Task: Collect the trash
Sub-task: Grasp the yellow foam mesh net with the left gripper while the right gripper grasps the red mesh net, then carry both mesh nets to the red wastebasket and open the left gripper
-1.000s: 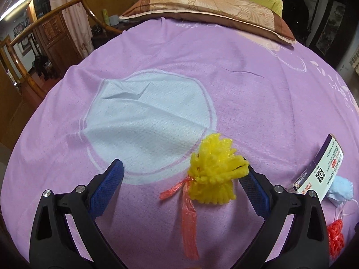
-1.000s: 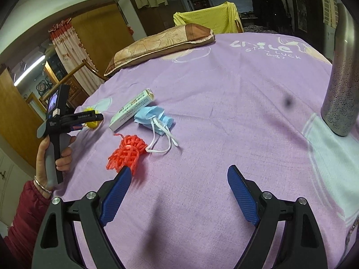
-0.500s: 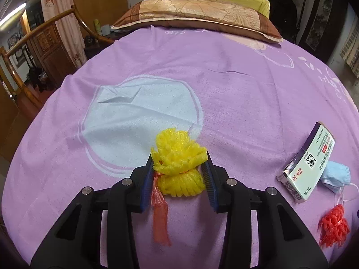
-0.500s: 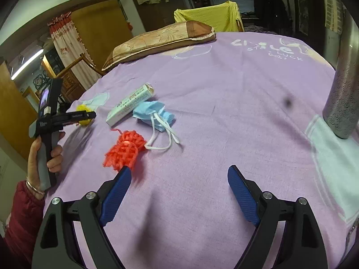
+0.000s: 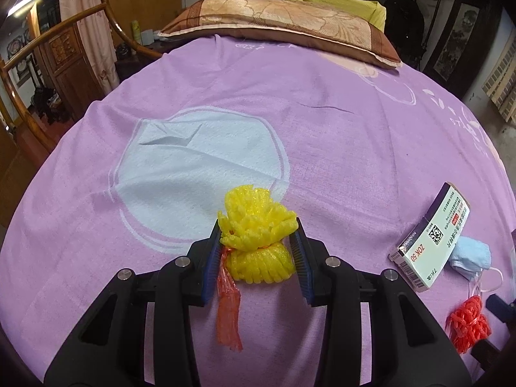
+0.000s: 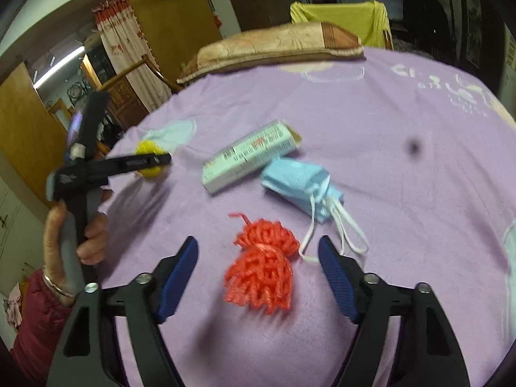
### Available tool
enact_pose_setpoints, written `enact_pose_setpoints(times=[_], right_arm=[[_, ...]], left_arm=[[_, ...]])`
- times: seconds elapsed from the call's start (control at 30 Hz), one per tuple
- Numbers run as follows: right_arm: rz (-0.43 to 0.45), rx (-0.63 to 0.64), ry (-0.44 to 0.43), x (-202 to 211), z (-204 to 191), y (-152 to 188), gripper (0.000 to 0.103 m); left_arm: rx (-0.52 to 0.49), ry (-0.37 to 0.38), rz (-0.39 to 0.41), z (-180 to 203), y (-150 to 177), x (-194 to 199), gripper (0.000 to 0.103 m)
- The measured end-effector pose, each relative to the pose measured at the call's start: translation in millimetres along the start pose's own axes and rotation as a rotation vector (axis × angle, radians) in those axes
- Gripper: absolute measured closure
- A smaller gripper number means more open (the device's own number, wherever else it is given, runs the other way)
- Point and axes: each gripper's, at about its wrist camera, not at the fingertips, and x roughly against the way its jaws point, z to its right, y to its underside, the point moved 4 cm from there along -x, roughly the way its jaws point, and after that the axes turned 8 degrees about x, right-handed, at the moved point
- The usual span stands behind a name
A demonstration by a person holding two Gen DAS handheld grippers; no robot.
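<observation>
Looking at the right tool (image 6: 258, 258) first, since that's where the next move seems to hang: the red foam net (image 6: 262, 272) lies on the purple bedsheet (image 6: 403, 193) right between its two blue pads (image 6: 179, 277), straight ahead of the tool and roughly centred in the gap. Neither pad touches it yet, so that tool counts as released even though its jaws have just been closing in around the net. The net's long axis runs pretty much along the tool's pointing line, tied waist in the middle, so the pads would meet it across its narrow way, which looks like a decent squeeze. Just beyond it, off to the right of the tool, sits the blue face mask (image 6: 300, 182) with its ear loops trailing near the right pad, and further ahead the medicine box (image 6: 250, 154).

Over on the other side the left tool (image 5: 258, 251) is clenched on the yellow foam net (image 5: 258, 235), pads pressing both flanks, red plastic strip (image 5: 229, 309) dangling below. So yellow is already taken, and red is plainly the right hand's job, being nearest to it
</observation>
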Motion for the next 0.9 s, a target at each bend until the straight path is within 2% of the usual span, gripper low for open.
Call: enact_pose_setpoints(times=[0.13,0.23,0.33,0.47,0.9], right_arm=[[-0.034,-0.015,-0.005,-8,5,7,0.05],[-0.029,0.013,0.008,-7,2,7,0.073],[0.025,0.036,0.019,5,-3,4,0.074],[0.101,0.019,0.001,26,-1,-2,0.074],[0.126,-0.014,-0.02,35,3,-3,0.073]], left_arm=[[-0.021,0.0,0.0,3,2,1,0.062],[-0.041,-0.003,0.002,6,3,1,0.062],[-0.043,0.003,0.002,6,4,2,0.062],[-0.031,0.05,0.019,5,2,8,0.062],[-0.054,0.073,0.092,10,3,25,0.062]])
